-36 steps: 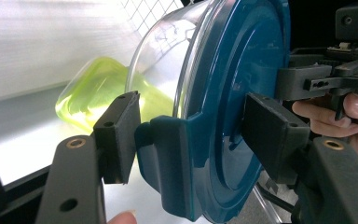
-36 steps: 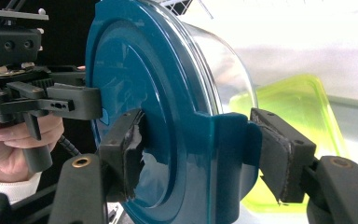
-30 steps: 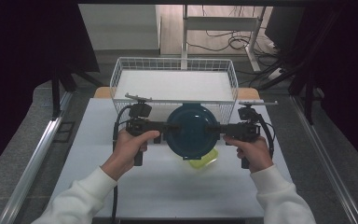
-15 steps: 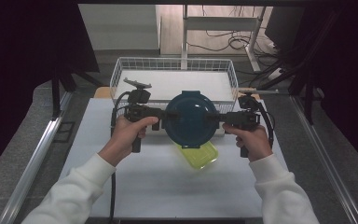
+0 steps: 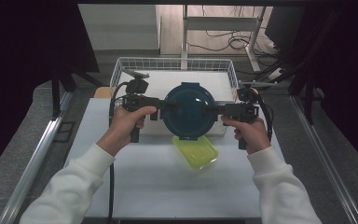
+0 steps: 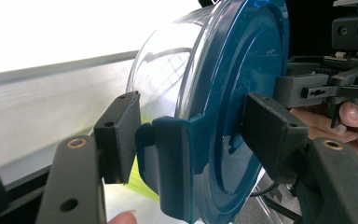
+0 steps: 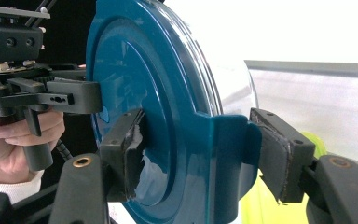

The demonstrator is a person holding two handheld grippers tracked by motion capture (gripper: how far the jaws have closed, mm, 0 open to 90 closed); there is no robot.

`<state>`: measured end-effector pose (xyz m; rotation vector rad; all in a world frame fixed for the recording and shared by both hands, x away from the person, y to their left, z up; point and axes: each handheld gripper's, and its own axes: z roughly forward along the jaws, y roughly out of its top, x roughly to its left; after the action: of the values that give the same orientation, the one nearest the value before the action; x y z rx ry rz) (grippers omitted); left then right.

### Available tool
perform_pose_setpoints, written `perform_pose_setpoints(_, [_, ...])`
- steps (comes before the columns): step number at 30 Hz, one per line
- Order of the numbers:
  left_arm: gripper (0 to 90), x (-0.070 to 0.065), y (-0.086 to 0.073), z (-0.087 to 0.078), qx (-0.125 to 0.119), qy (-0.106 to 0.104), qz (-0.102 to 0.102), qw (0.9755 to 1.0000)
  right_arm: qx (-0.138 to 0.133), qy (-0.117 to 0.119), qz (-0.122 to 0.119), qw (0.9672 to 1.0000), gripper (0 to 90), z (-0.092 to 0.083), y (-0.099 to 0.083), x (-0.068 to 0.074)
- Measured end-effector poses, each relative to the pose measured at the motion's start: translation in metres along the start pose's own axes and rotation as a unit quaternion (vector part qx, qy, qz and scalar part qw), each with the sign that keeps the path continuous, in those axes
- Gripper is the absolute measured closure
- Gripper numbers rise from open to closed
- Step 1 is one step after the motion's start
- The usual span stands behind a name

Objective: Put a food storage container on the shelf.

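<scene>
Yellow-green container [image 5: 196,151] partly behind bowl [image 5: 189,111]

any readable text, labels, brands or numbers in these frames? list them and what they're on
None can be read.
Round container's blue lid: raised moulding only, no lettering in either gripper view.
Yellow-green container on the table: no label to be seen.
Left gripper and right gripper: plain black parts with screws, no markings.
Wire basket: no sign or tag.

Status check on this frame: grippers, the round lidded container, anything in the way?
Left gripper and right gripper clamped on opposite latches of teal-lidded container, held above table. Yellow-green tub beneath. Wire basket just beyond.
</scene>
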<state>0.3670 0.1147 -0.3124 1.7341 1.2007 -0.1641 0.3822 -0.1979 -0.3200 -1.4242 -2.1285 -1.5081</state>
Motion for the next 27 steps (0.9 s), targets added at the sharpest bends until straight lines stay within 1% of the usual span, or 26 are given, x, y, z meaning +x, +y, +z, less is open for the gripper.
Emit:
perform_pose_setpoints(5, [38.3, 0.001, 0.007, -0.002, -0.003, -0.001, -0.001, 1.0000, -0.002, -0.002, -0.001, 1.0000, 37.0, 0.001, 0.006, 0.002])
perform_pose_setpoints(12, [38.2, 0.003, 0.016, -0.006, -0.006, 0.000, 0.004, 1.0000, -0.002, -0.002, -0.002, 1.0000, 37.0, 0.003, 0.017, 0.005])
perform_pose_setpoints(13, [38.2, 0.004, 0.018, -0.006, -0.006, 0.000, 0.007, 1.0000, -0.002, -0.002, -0.003, 1.0000, 37.0, 0.003, 0.018, 0.005])
perform_pose_setpoints(17, [38.2, 0.006, 0.024, -0.008, -0.009, -0.001, 0.004, 1.0000, 0.000, -0.004, -0.006, 1.0000, 37.0, 0.005, 0.028, 0.008])
perform_pose_setpoints(27, [38.2, 0.014, 0.037, -0.011, -0.011, -0.006, 0.002, 0.9999, 0.004, -0.008, -0.010, 0.9999, 37.0, 0.011, 0.042, 0.009])
